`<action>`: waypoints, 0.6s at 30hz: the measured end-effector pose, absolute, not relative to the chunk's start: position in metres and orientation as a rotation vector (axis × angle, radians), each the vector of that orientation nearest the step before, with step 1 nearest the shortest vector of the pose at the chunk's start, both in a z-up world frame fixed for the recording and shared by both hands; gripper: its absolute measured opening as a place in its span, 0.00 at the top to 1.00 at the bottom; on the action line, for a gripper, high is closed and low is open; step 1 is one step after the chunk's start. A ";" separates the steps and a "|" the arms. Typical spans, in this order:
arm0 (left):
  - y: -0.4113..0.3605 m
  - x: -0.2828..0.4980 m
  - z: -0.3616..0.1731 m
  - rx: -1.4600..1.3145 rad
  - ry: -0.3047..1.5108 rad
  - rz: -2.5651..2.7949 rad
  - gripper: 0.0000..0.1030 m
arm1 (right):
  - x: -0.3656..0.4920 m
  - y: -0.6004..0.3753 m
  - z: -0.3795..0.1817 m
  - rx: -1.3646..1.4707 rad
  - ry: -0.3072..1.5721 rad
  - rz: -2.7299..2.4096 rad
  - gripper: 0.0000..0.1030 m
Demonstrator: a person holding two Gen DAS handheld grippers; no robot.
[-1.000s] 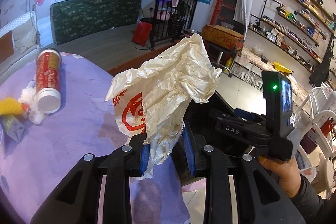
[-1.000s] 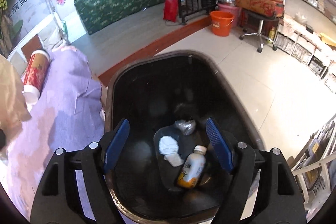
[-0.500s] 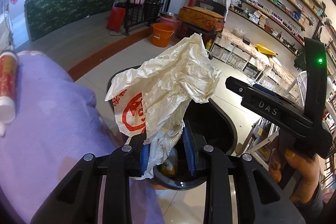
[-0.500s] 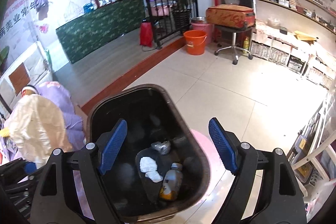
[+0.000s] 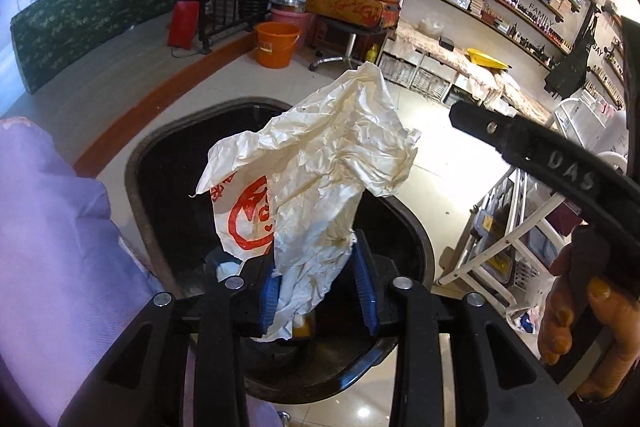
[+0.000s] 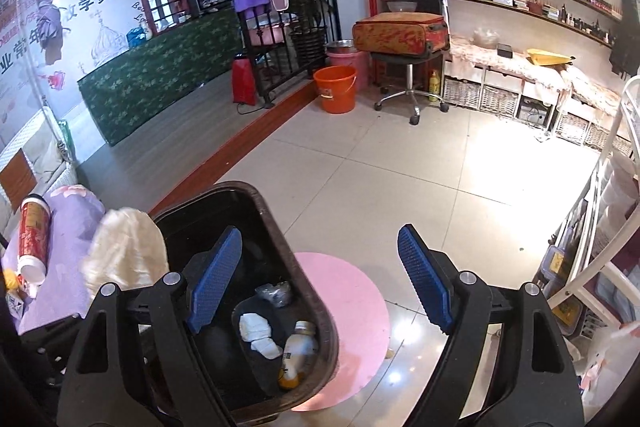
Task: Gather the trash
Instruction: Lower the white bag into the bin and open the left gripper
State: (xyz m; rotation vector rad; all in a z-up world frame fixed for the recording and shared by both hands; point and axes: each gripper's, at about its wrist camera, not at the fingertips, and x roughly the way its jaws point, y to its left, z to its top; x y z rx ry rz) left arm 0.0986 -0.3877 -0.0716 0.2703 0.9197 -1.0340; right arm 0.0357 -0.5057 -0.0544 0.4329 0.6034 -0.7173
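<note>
My left gripper (image 5: 318, 291) holds a crumpled cream paper bag with red print (image 5: 312, 183) directly above the black trash bin (image 5: 140, 163); its jaws have parted a little around the bag's lower end. The bag also shows in the right wrist view (image 6: 124, 251) beside the bin (image 6: 320, 303). The bin holds white tissues (image 6: 256, 327), a small bottle (image 6: 298, 351) and a foil wad (image 6: 276, 293). My right gripper (image 6: 320, 277) is open and empty, above the bin's right rim and the floor.
A purple-covered table (image 6: 64, 255) lies left of the bin, with a red-and-white tube (image 6: 34, 239) on it. A pink round mat (image 6: 352, 307) lies under the bin. An orange bucket (image 6: 335, 89), a stool and shelving stand farther off. A white rack (image 5: 516, 227) is at right.
My left gripper carried the bag from over the table to above the bin, and its jaws have opened slightly. My right gripper has lifted and drawn back to the right, off the bin's centre.
</note>
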 end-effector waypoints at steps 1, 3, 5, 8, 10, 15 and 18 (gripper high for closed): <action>-0.388 0.098 -0.073 0.262 0.931 -1.043 0.60 | 0.035 -0.506 -0.055 0.437 0.603 -0.718 0.22; -0.387 0.096 -0.075 0.262 0.928 -1.047 0.39 | 0.035 -0.508 -0.054 0.443 0.603 -0.719 0.22; -0.386 0.092 -0.076 0.274 0.903 -1.037 0.19 | 0.036 -0.509 -0.053 0.443 0.601 -0.722 0.22; -0.383 0.090 -0.076 0.266 0.889 -1.052 0.10 | 0.036 -0.510 -0.050 0.442 0.596 -0.724 0.22; -0.382 0.091 -0.076 0.261 0.900 -1.055 0.08 | 0.036 -0.510 -0.048 0.441 0.586 -0.729 0.14; -0.368 0.088 -0.068 0.231 0.895 -1.057 0.06 | 0.037 -0.509 -0.045 0.441 0.578 -0.724 0.13; -0.357 0.085 -0.062 0.236 0.875 -1.024 0.06 | 0.041 -0.505 -0.046 0.444 0.588 -0.706 0.13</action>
